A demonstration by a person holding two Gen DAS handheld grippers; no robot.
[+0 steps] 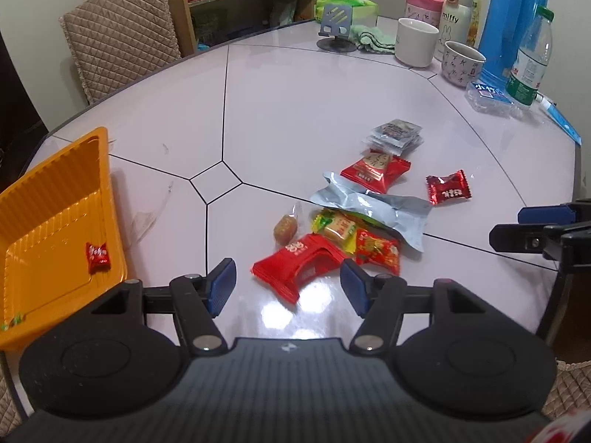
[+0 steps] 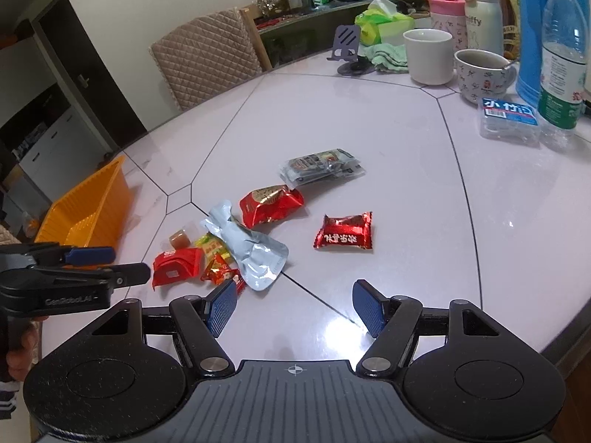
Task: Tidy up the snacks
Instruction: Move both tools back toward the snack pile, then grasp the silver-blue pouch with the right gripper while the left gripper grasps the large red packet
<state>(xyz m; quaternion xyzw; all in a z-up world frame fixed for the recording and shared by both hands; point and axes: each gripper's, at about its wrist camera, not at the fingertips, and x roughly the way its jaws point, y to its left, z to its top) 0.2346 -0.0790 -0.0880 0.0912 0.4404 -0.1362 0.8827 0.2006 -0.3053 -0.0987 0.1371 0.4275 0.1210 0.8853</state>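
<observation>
**Several wrapped snacks loose on the surface, one in the tray**

Several snack packets lie in a loose cluster near the middle of the pale, line-patterned surface. Nearest my left gripper is a flat red foil packet, just beyond its released jaws with nothing between them. Touching that packet are a yellow-and-gold wrapped sweet and a red patterned sachet, and a crumpled silver foil pouch overlaps both. A small brown sweet in clear wrap sits just to the left of the heap. Further out lie a puffy red pillow pack, a stack of grey clear-wrapped packets, and, apart on the right, a dark red twist-end candy.

My right gripper hangs above bare surface short of that candy, jaws spread and empty. At the left edge stands an orange ribbed plastic tray with one small red candy inside. Along the far edge I see a white mug, a patterned cup, a clear water bottle and a blue jug.
</observation>
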